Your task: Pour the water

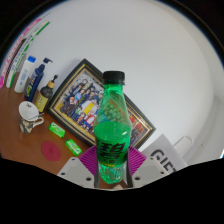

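- Gripper [111, 176] clenched on a green bottle [111, 125], its purple pads [92, 160] pressing both sides of the lower body.
- The bottle stands upright, black-capped; its label writing is unreadable.
- Just beside it, a white box [168, 160] reads "GIF".
- Beyond it, a framed picture [80, 95] leans at the wall, near toiletry bottles [30, 78].

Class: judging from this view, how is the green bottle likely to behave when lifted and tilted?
The green bottle looks like thin plastic, so it may flex. Its black cap is on, so nothing should spill yet. It is tall and narrow, so probably tippy once the gripper releases.
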